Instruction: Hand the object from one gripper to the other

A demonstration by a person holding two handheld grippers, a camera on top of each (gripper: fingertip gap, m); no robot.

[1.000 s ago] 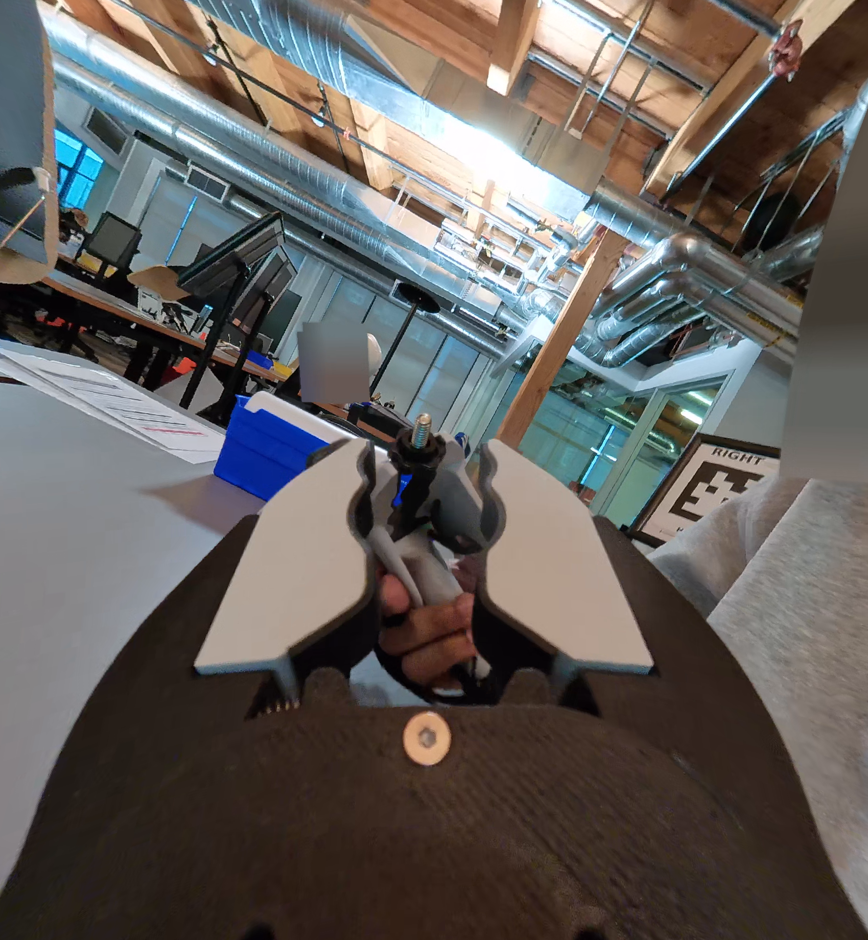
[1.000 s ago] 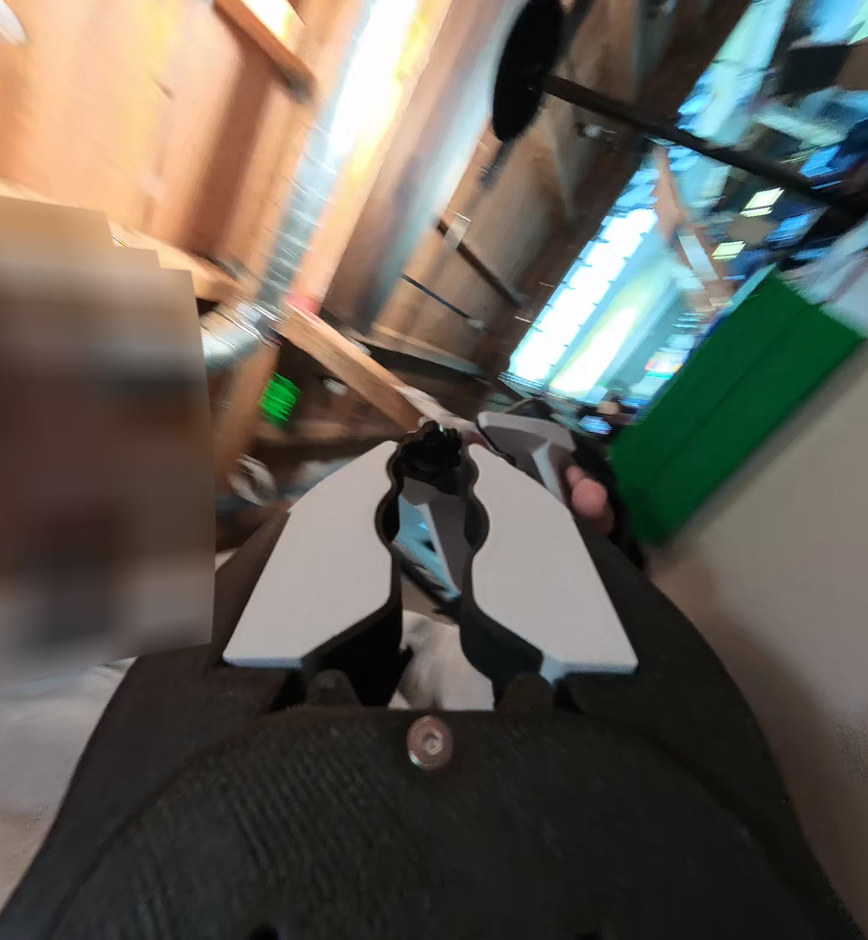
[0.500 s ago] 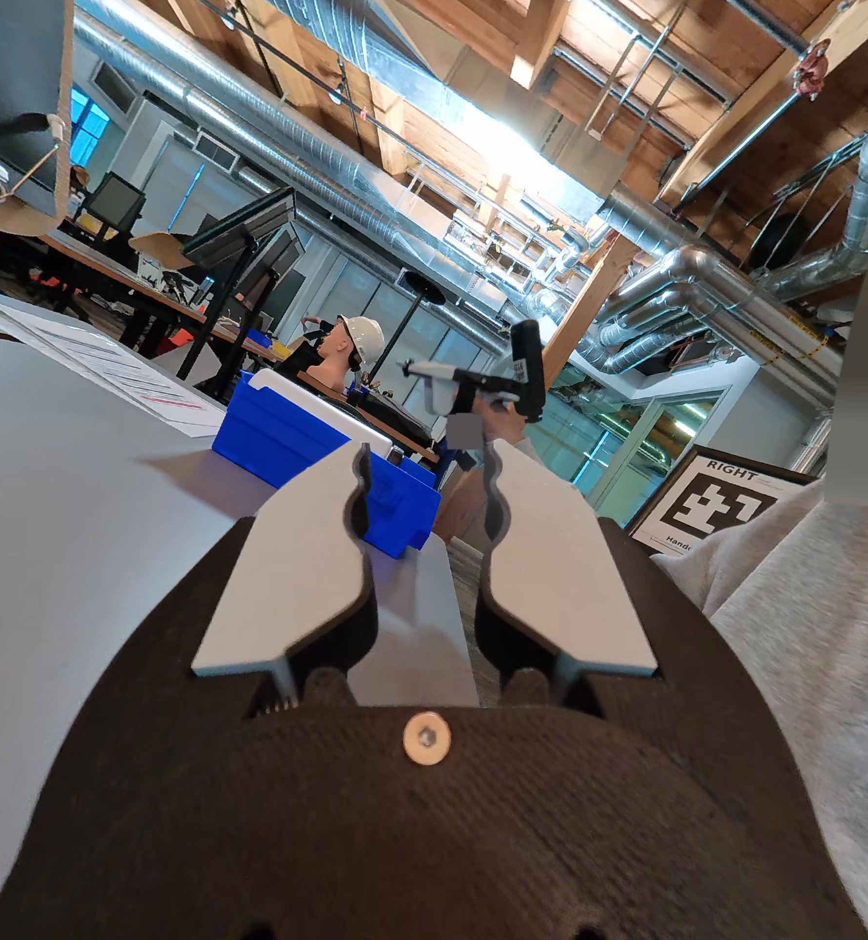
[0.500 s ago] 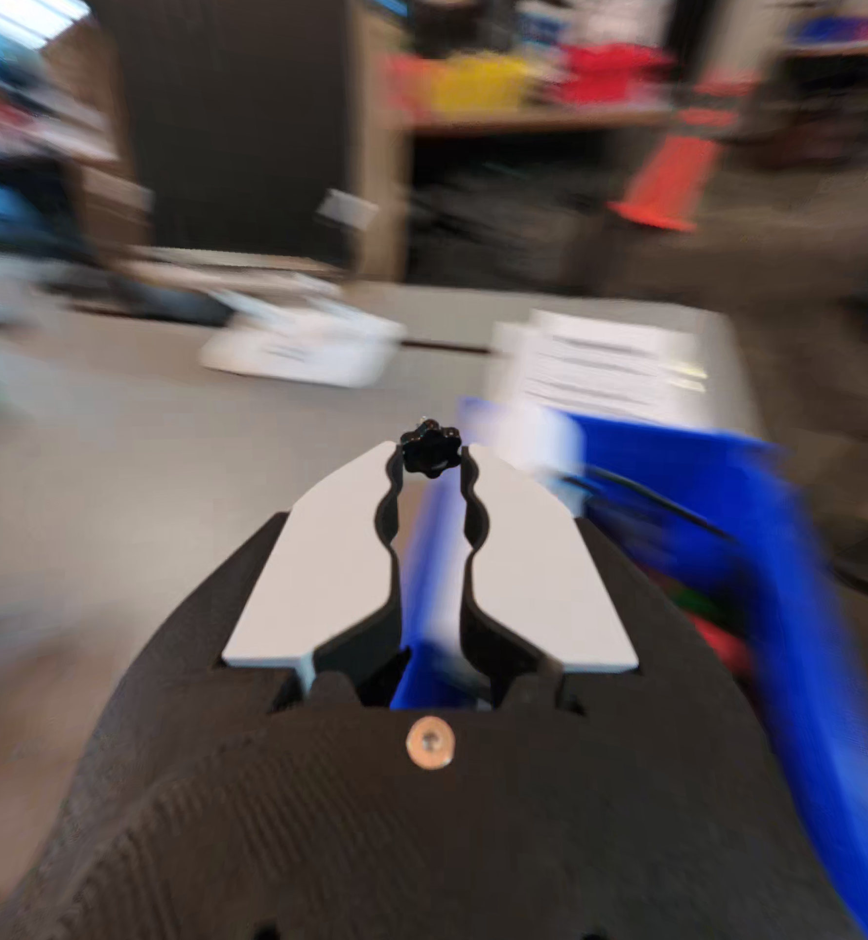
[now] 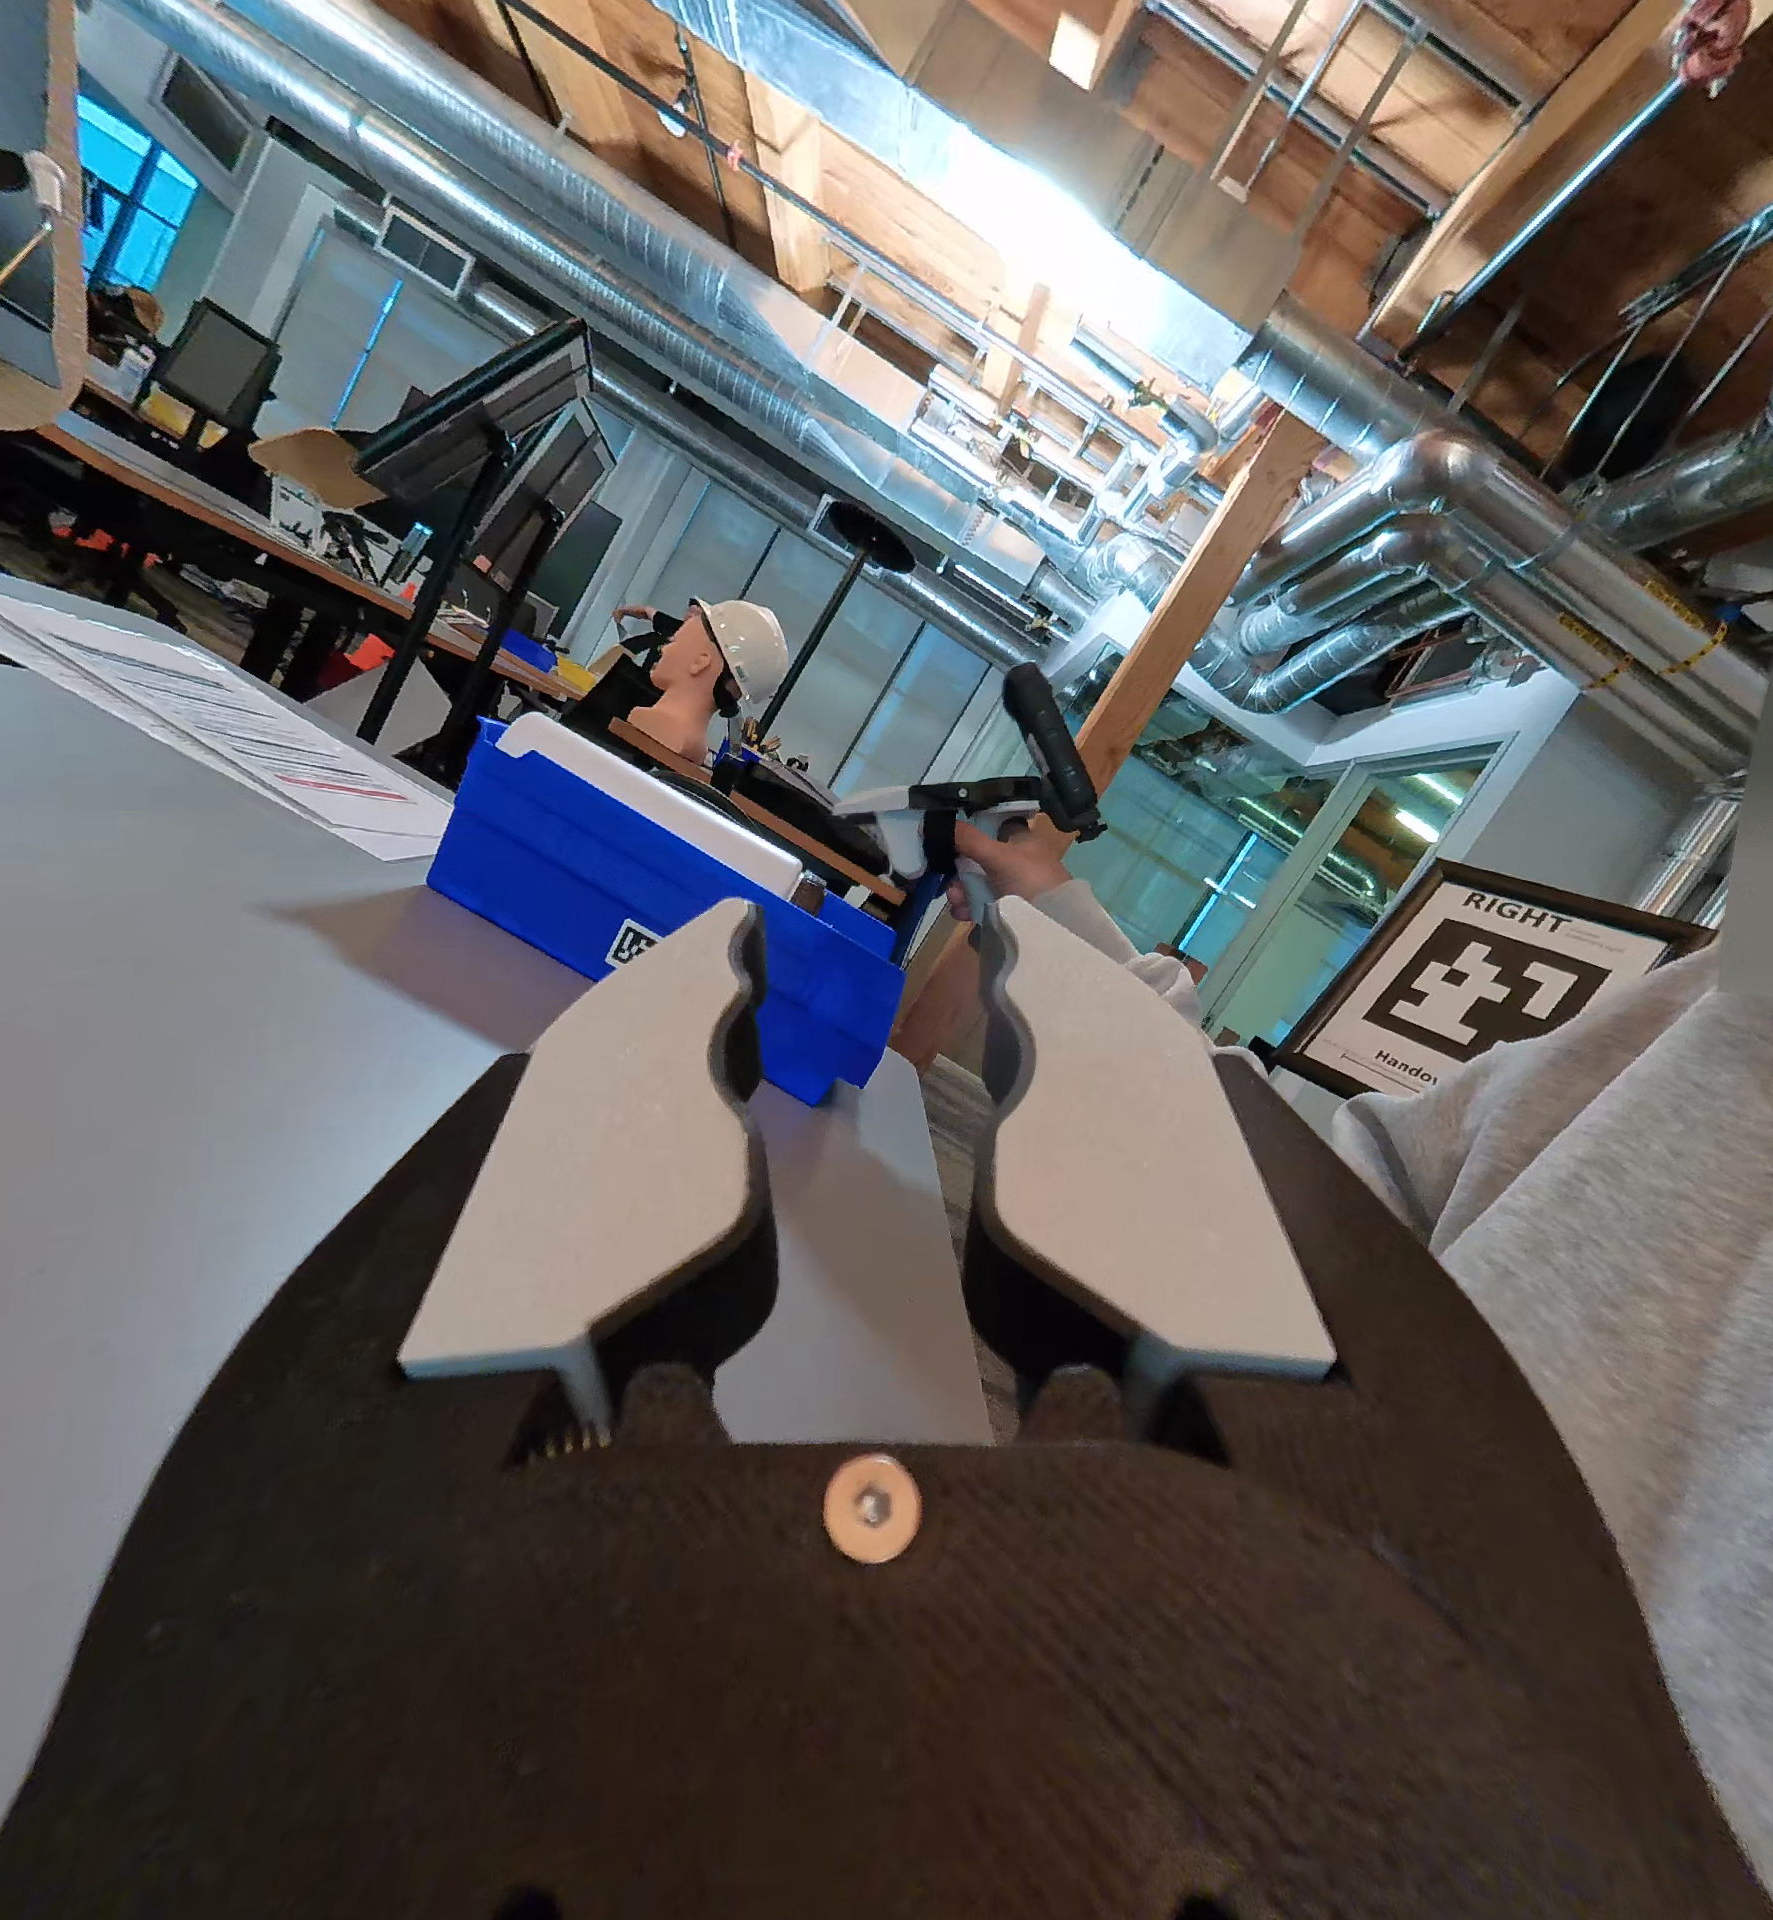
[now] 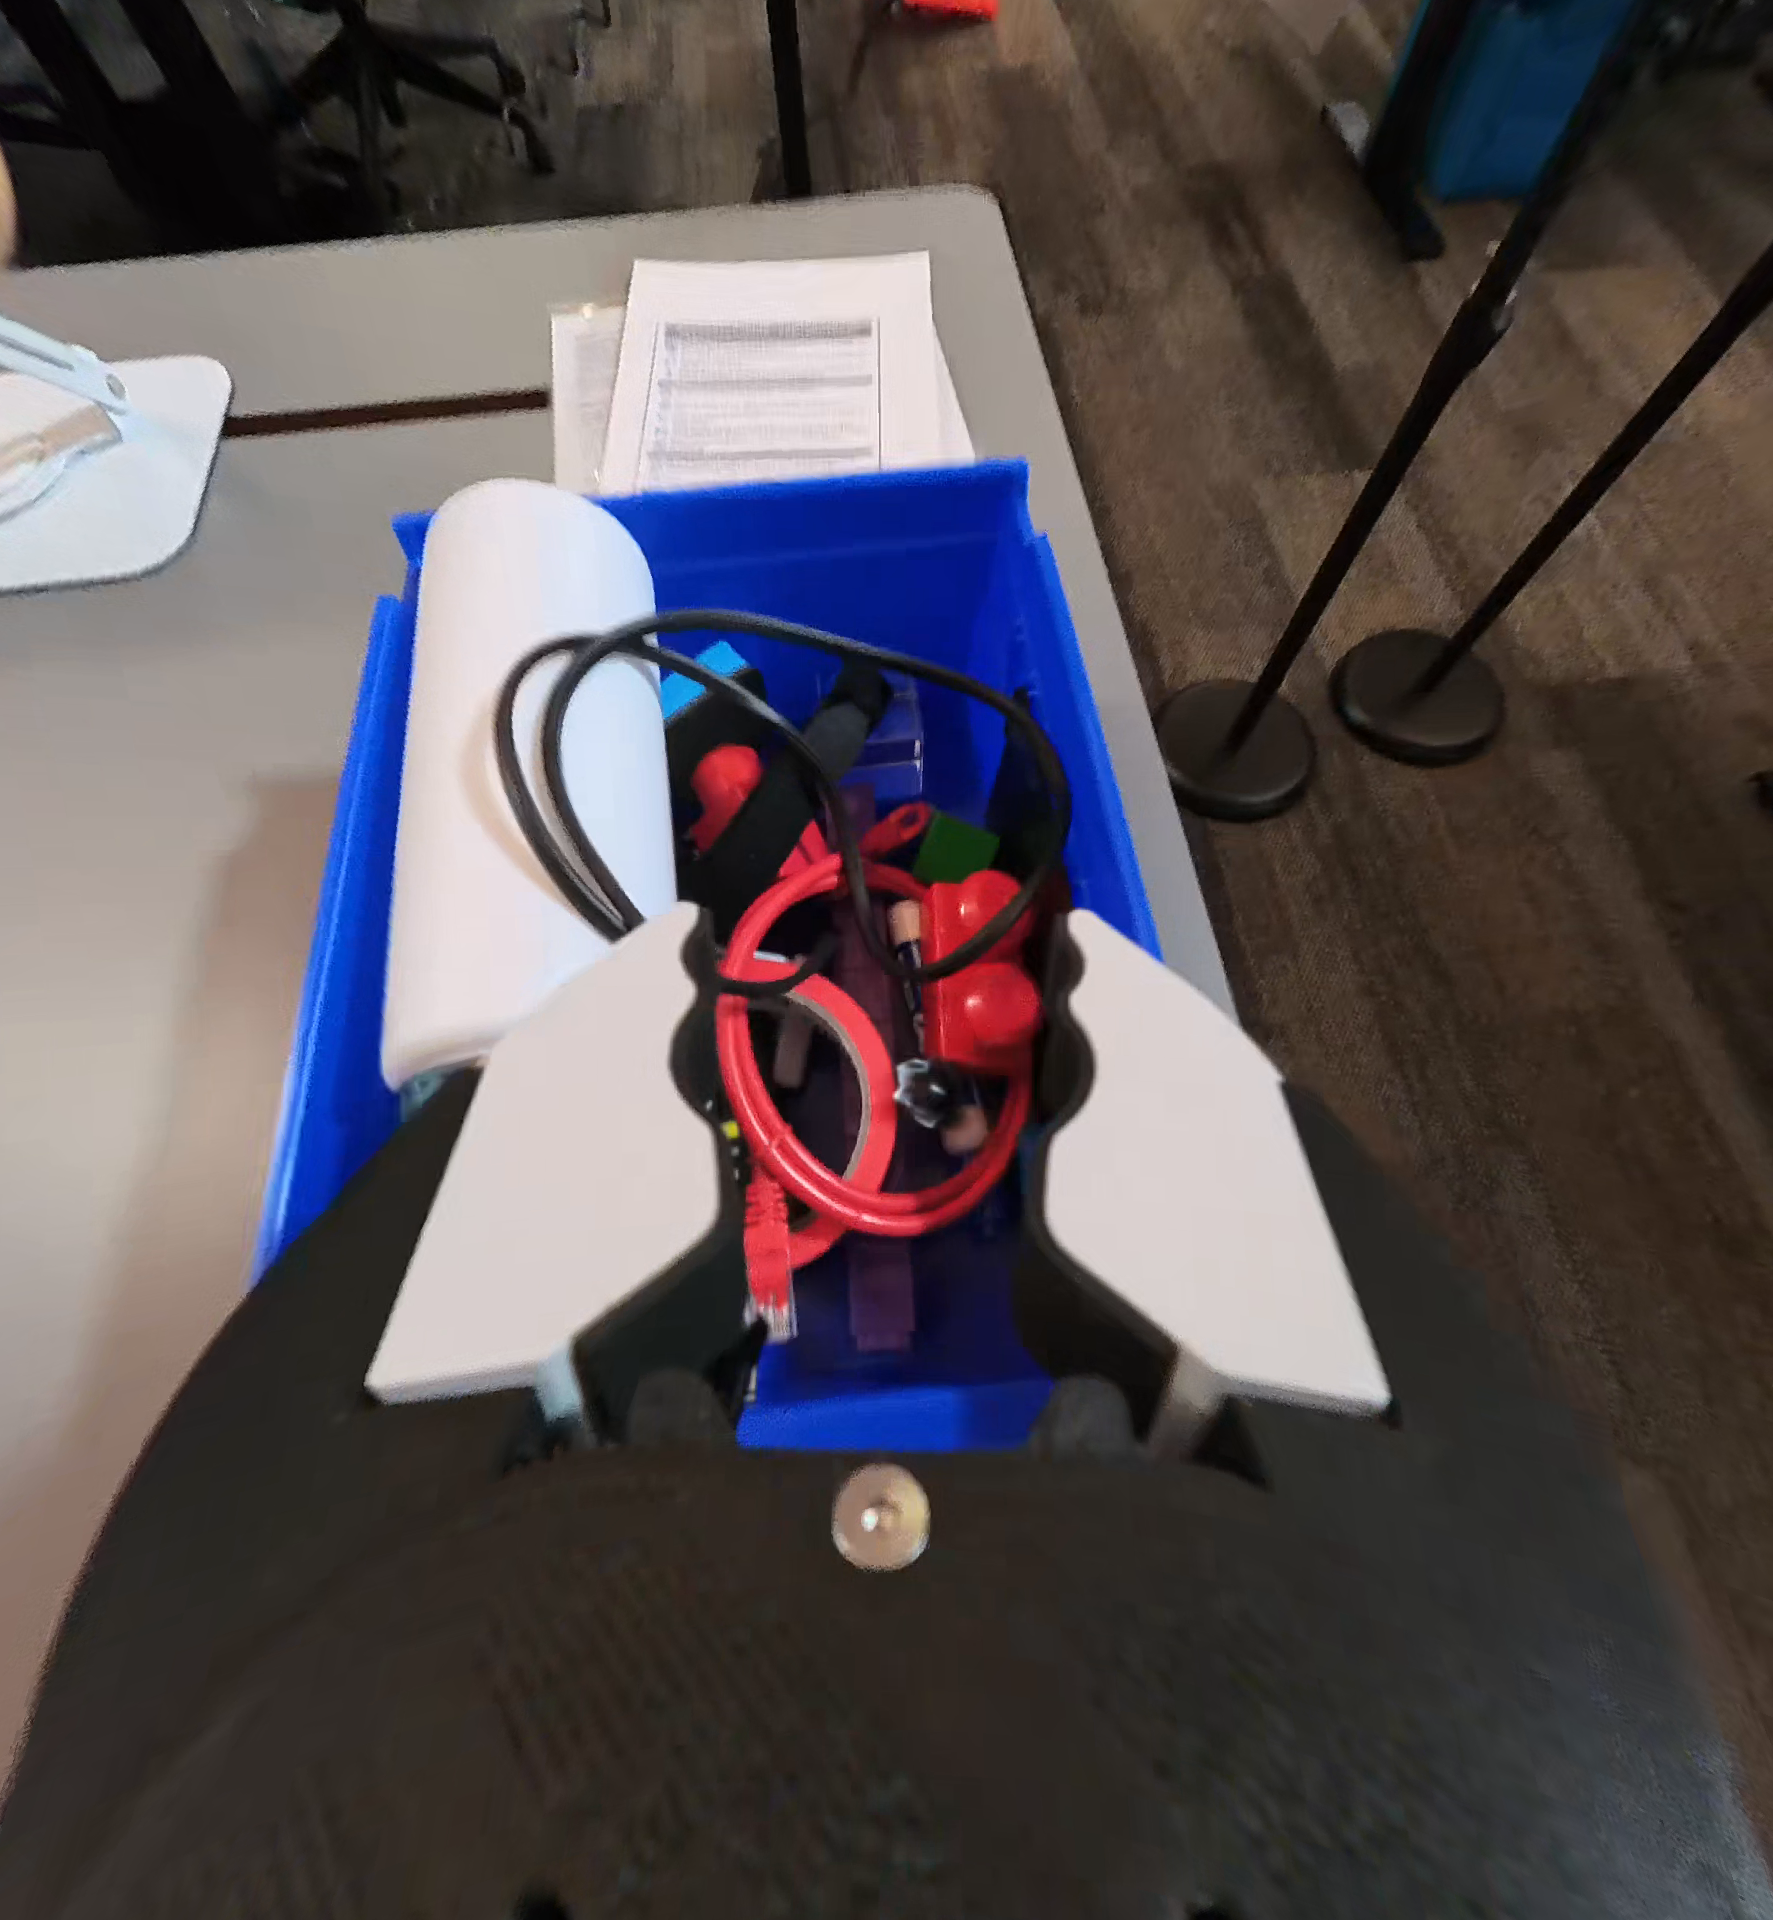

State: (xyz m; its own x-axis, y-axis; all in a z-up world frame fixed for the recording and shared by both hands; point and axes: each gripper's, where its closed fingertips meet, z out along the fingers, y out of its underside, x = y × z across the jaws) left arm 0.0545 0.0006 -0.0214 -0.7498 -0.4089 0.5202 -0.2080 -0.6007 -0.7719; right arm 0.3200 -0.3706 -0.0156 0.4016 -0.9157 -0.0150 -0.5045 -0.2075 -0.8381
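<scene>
My right gripper (image 6: 884,923) is open and empty, held above the blue bin (image 6: 861,530). A small black knob (image 6: 921,1093) shows blurred between its fingers, down among the bin's contents. My left gripper (image 5: 871,920) is open and empty, low over the grey table (image 5: 134,1039), pointing at the blue bin (image 5: 570,852). In the left wrist view a hand holds the right gripper (image 5: 861,802) above the bin's far end.
The bin holds a white roll (image 6: 518,779), a red cable (image 6: 861,1195), a black cable and red parts. Papers (image 6: 768,374) lie behind it, a white lamp base (image 6: 61,468) at left. Black stand bases (image 6: 1235,748) are on the floor past the table's right edge. One gripper's finger ends stand about 45 cm off the other's.
The two grippers met at the knob, the left let go and the right carried it off. The right gripper swung over the blue bin and opened; the knob has left its fingers.
</scene>
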